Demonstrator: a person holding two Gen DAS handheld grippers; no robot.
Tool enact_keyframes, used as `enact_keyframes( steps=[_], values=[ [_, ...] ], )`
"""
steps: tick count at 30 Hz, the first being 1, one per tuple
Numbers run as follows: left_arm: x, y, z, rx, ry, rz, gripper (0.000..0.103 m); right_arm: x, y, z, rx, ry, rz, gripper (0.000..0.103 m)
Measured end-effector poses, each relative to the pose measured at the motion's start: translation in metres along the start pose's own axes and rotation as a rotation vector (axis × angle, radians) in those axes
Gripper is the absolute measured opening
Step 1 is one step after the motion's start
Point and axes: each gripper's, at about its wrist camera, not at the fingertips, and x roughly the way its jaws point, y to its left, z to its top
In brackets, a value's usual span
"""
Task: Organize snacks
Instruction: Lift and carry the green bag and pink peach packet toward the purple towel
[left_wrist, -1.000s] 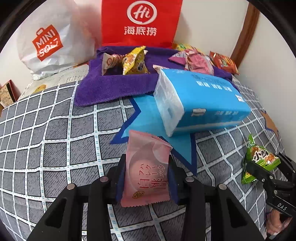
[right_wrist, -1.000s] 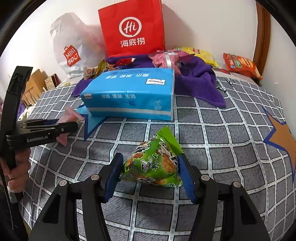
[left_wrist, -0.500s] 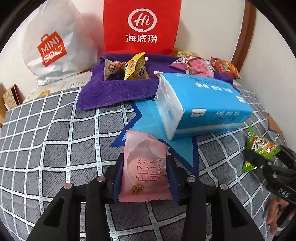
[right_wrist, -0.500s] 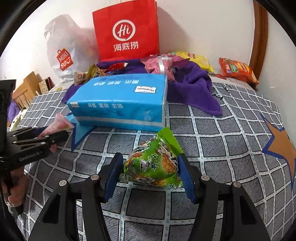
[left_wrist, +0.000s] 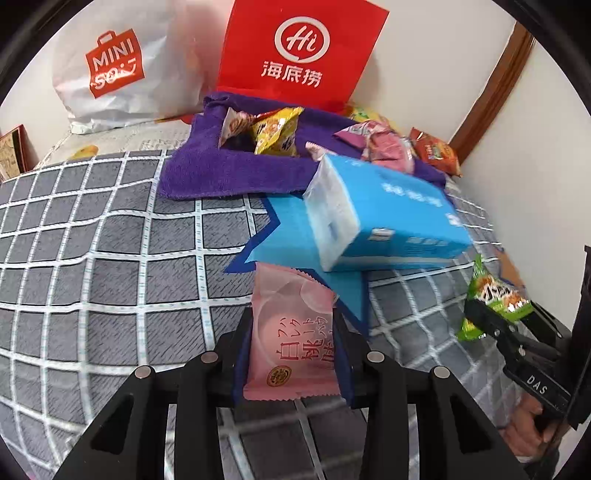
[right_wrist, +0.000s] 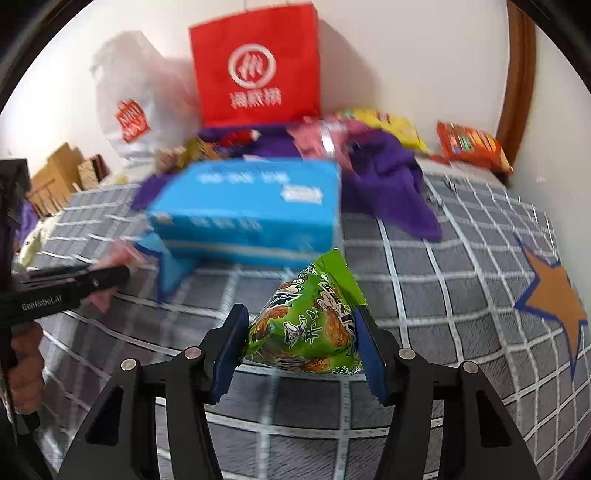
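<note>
Your left hand-held gripper (left_wrist: 291, 350) is clamped on a flat pink snack packet (left_wrist: 291, 341), its jaws closing in on the wrapper's two side edges. The packet stands upright between the pads, above the grey checked bedspread (left_wrist: 110, 266); its lower edge hides the gap behind it, so you cannot tell whether it clears the bed.

Your right hand-held gripper (right_wrist: 301, 341) is clamped on a puffy green snack bag (right_wrist: 310, 325), jaws also closing, pads pressed into both sides. In the left wrist view the same green bag (left_wrist: 491, 295) shows at the right edge, partly covered by the black gripper body, with your fingers (left_wrist: 524, 435) cut off by the frame.

Beyond both packets a blue tissue pack (left_wrist: 384, 218) lies on the bed, partly over a blue star print (left_wrist: 295, 236). Behind it a purple towel (left_wrist: 221, 170) carries a pile of snacks (left_wrist: 275, 133); which packets touch which is hard to make out. A red paper bag (left_wrist: 299, 55) and a white plastic bag (left_wrist: 122, 62) lean at the wall.

The right wrist view is badly blurred: the lettering on the tissue pack (right_wrist: 251, 214) is unreadable, and your left gripper (right_wrist: 107, 277) at the left edge shows only as a dark bar with a pink smear at its tip. An orange snack bag (right_wrist: 472, 147) lies near the far corner.
</note>
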Motion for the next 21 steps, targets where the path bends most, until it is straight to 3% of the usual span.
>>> enact_keyframes(
  steps=[4, 10, 21],
  values=[
    [-0.03, 0.0, 0.013, -0.011, -0.018, -0.015, 0.036, -0.022, 0.015, 0.021, -0.033, -0.051, 0.038, 0.057],
    [-0.065, -0.002, 0.053, -0.004, -0.073, 0.021, 0.036, -0.036, 0.03, 0.066, -0.06, -0.11, 0.041, 0.057],
    [-0.075, -0.016, 0.13, 0.012, -0.097, 0.014, 0.036, -0.031, 0.028, 0.141, -0.046, -0.156, -0.007, 0.057]
  ],
)
